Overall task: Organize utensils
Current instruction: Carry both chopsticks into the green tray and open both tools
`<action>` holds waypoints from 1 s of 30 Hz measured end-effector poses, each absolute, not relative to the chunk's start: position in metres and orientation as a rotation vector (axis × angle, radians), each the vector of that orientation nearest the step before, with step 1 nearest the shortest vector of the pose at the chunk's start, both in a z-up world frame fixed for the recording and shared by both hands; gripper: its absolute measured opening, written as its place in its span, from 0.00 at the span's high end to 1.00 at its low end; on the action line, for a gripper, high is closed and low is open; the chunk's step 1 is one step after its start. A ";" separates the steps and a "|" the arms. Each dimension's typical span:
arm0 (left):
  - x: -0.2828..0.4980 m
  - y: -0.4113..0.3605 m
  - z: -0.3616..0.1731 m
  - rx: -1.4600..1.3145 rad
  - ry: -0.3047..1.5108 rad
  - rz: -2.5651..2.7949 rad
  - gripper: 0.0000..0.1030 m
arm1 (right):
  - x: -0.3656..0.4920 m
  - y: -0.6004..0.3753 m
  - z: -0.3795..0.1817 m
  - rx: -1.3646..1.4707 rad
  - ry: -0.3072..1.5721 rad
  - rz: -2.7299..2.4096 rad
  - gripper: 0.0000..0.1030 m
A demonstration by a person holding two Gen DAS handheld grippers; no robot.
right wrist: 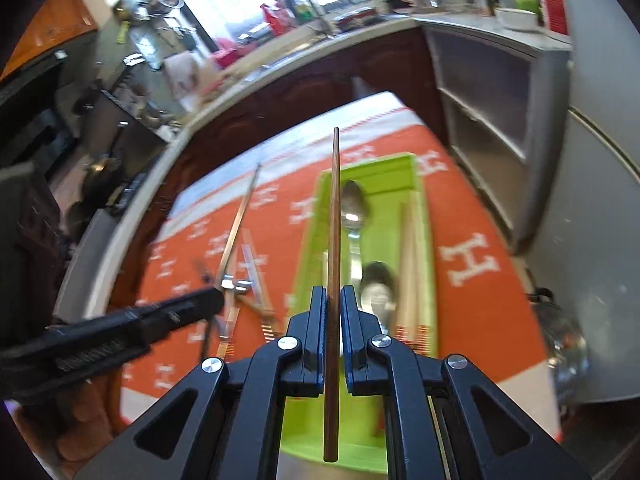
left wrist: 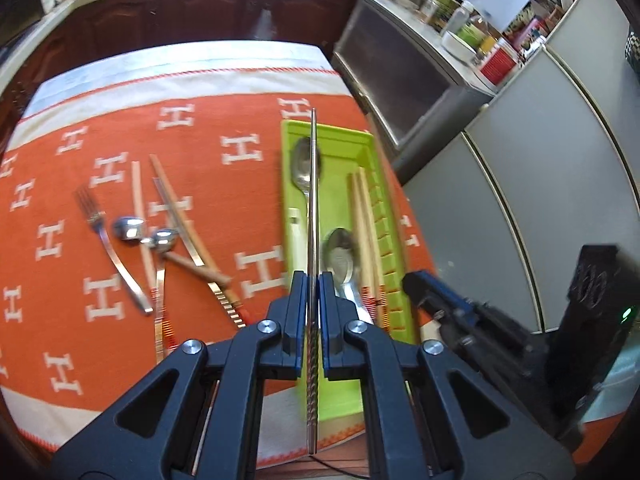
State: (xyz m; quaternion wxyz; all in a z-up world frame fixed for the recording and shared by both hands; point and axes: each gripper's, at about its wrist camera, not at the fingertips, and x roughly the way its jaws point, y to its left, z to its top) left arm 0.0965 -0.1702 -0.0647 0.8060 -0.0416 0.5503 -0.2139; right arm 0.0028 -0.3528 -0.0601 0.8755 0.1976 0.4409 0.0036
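Note:
My left gripper (left wrist: 313, 280) is shut on a metal chopstick (left wrist: 314, 200) and holds it above the green utensil tray (left wrist: 332, 132). My right gripper (right wrist: 333, 294) is shut on a brown wooden chopstick (right wrist: 334, 216), also above the tray (right wrist: 380, 166). In the tray lie two spoons (left wrist: 302, 168) (left wrist: 340, 256) and a pair of pale wooden chopsticks (left wrist: 366, 220). On the orange cloth to the left lie a fork (left wrist: 104, 240), two spoons (left wrist: 128, 227) (left wrist: 164, 238), a metal chopstick (left wrist: 176, 220) and wooden chopsticks (left wrist: 138, 204).
The orange cloth (left wrist: 224, 128) covers the table. Dark wooden cabinets (left wrist: 180, 8) stand behind, a grey shelf unit (left wrist: 400, 80) and a grey fridge (left wrist: 540, 160) to the right. The right gripper's body (left wrist: 460, 312) shows beside the tray.

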 end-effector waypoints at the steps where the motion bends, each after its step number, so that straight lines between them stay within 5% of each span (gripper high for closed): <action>1: 0.099 -0.176 -0.068 -0.091 1.190 -0.467 0.97 | 0.003 -0.356 -0.065 0.414 0.930 0.000 0.94; 10: 0.116 -0.212 -0.087 -0.085 1.258 -0.515 0.97 | 0.006 -0.379 -0.097 0.436 0.962 -0.073 0.82; 30: 0.118 -0.228 -0.096 -0.080 1.333 -0.544 0.96 | -0.018 -0.406 -0.074 0.471 0.839 -0.221 0.76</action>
